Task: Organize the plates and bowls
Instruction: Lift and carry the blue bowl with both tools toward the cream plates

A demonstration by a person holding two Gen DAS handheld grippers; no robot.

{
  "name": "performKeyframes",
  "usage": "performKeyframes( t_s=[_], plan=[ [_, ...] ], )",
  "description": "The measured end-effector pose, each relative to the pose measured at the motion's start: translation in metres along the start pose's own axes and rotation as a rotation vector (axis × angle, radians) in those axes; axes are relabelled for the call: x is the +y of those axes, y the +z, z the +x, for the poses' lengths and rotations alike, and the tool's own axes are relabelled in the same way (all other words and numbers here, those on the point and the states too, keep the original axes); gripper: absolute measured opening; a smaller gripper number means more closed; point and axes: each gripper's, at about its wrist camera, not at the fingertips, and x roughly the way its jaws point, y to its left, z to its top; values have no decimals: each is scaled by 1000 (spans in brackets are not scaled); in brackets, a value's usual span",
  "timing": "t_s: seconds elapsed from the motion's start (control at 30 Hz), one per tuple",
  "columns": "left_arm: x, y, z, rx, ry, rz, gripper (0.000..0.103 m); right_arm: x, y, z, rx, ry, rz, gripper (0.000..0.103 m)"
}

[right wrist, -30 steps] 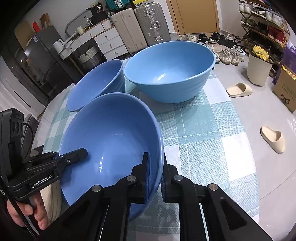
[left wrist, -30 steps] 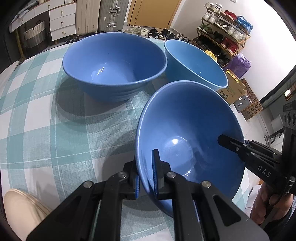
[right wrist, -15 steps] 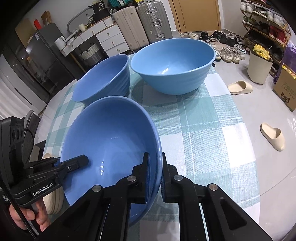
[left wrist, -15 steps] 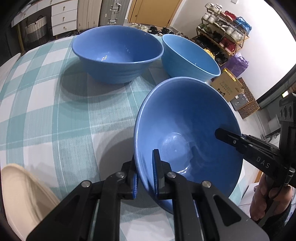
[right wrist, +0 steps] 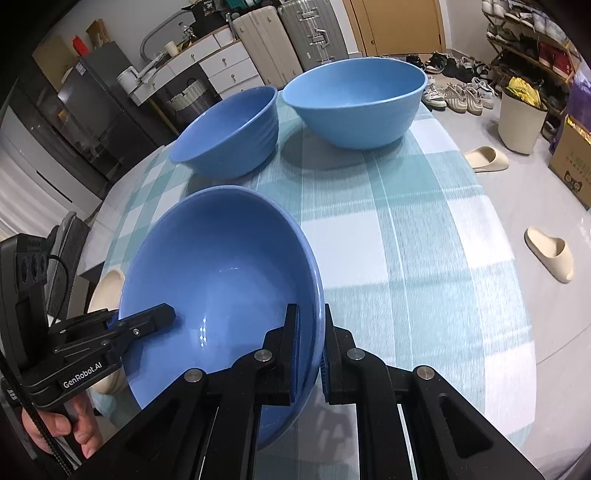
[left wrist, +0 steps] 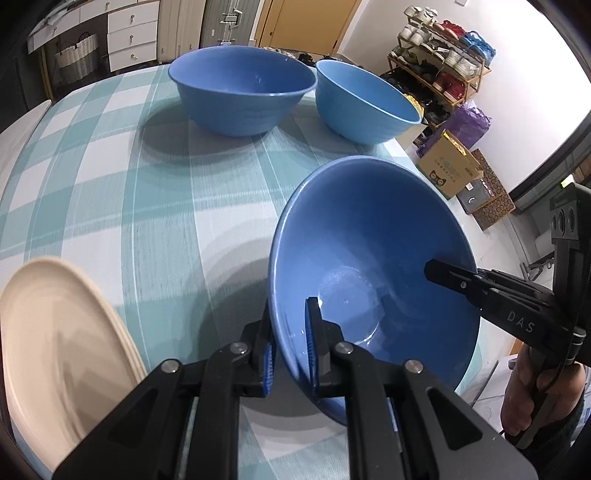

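I hold one blue bowl [left wrist: 373, 266] [right wrist: 218, 280] between both grippers, tilted and just above the checked tablecloth [left wrist: 147, 206]. My left gripper [left wrist: 290, 343] [right wrist: 147, 319] is shut on its left rim, one pad inside and one outside. On the opposite rim my right gripper [right wrist: 310, 332] [left wrist: 454, 275] is shut the same way. A darker ribbed blue bowl [left wrist: 240, 96] [right wrist: 229, 136] and a lighter blue bowl [left wrist: 365, 107] [right wrist: 354, 103] stand side by side at the far end. Stacked cream plates [left wrist: 55, 343] [right wrist: 105, 291] lie at the near left, partly hidden behind the held bowl in the right wrist view.
The table's right edge [right wrist: 517, 295] drops to a floor with two cream slippers [right wrist: 550, 253], a cardboard box [left wrist: 448, 168], a pale bin [right wrist: 521, 122] and a shoe rack [left wrist: 443, 55]. Suitcases [right wrist: 288, 33] and drawers stand behind the table.
Both grippers have carried the held bowl back toward the near end, away from the two standing bowls. The cream plates have come further into view at the left.
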Motion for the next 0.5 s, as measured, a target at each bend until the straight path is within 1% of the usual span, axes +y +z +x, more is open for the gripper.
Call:
performKeyframes(
  t_s=[0.17, 0.5],
  plan=[
    [-1, -15, -6, 8, 3, 1, 11, 7, -17, -5, 5, -16, -8, 9],
    [-8, -40, -13, 32, -8, 10, 14, 9, -37, -13, 25, 4, -13, 9]
  ],
)
